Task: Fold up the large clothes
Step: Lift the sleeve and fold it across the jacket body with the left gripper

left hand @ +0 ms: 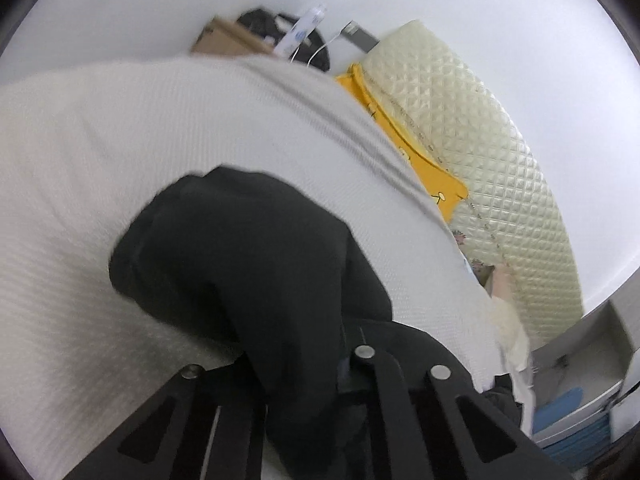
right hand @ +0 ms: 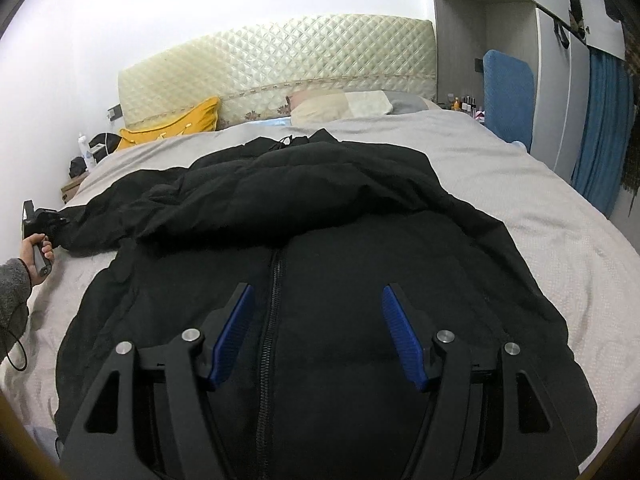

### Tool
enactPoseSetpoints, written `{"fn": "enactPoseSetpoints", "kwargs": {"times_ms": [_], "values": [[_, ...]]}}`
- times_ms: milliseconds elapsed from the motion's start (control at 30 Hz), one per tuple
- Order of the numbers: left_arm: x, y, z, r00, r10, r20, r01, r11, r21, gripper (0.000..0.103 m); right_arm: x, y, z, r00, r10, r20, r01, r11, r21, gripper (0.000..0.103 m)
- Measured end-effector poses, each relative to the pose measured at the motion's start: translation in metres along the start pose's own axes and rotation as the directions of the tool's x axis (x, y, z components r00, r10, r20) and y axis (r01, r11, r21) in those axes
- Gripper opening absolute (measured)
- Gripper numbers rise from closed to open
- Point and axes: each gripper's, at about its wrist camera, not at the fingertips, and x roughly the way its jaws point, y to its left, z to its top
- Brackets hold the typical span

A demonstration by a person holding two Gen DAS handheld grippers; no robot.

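A black jacket [right hand: 304, 216] lies zipper-up across the bed [right hand: 520, 168], its left sleeve [left hand: 240, 248] pinched by the left gripper [left hand: 304, 364] fingers, likely to fold it inward, while the right gripper [right hand: 316, 332] hovers with fingers apart, empty, above the near hem.

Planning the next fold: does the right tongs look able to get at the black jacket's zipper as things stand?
Probably yes. The right tongs hang open over the black padded jacket, the zipper lies bare between the blue pads, nothing on top.
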Motion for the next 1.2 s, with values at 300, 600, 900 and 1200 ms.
{"fn": "enactPoseSetpoints", "kwargs": {"times_ms": [300,600,900,1200], "values": [[-0.102,-0.101,0.01,0.992,0.028,0.124,-0.062,0.958,0.279,0.004,-0.034,-0.002,0.009,0.995,0.075,0.058,-0.073,0.996,-0.042,0.069],[-0.197,-0.21,-0.027,0.98,-0.023,0.197,-0.075,0.877,0.474,0.004,-0.065,-0.021,0.014,0.987,0.116,0.114,-0.108,0.992,-0.069,0.069],[-0.256,-0.335,-0.072,0.969,-0.094,0.227,-0.061,0.804,0.591,0.003,-0.093,-0.055,0.012,0.978,0.134,0.158,-0.124,0.99,-0.074,0.074],[-0.278,-0.463,-0.15,0.969,-0.167,0.18,-0.02,0.677,0.736,0.003,-0.11,-0.086,0.014,0.972,0.14,0.189,-0.126,0.988,-0.085,0.078]]}}
